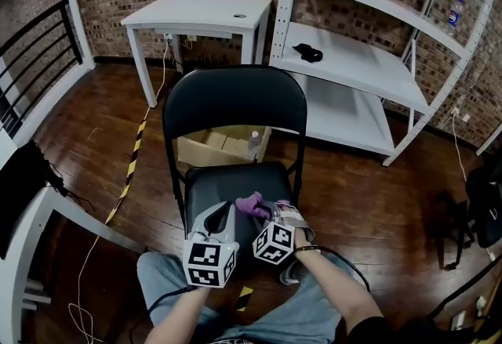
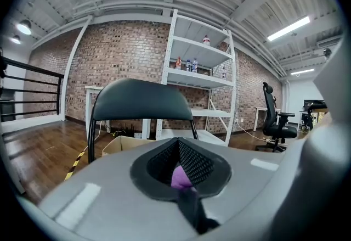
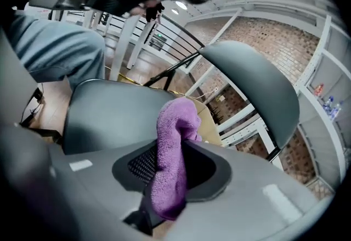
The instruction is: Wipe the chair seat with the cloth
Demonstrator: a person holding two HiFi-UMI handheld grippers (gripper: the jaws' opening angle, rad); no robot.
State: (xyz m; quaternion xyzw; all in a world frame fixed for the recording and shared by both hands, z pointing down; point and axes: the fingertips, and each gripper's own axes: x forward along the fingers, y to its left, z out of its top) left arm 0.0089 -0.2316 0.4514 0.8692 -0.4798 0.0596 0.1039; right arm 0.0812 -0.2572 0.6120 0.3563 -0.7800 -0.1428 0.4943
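Seat (image 1: 223,184) half hidden; right gripper (image 1: 269,211) pinches cloth (image 3: 174,124) (bunched)

the purple cloth (image 3: 171,152) is a fuzzy towel, bunched into one thick fold and pinched between the jaws of the right claw (image 3: 167,179), its free end standing up and curling over. it is over the front part of the chair seat (image 1: 227,182), a black, level, padded seat; whether they touch cannot be told.

grey left hand-held gripper (image 1: 230,209) and right hand-held gripper (image 1: 264,214) bear black-and-white marker cubes (image 1: 209,262).
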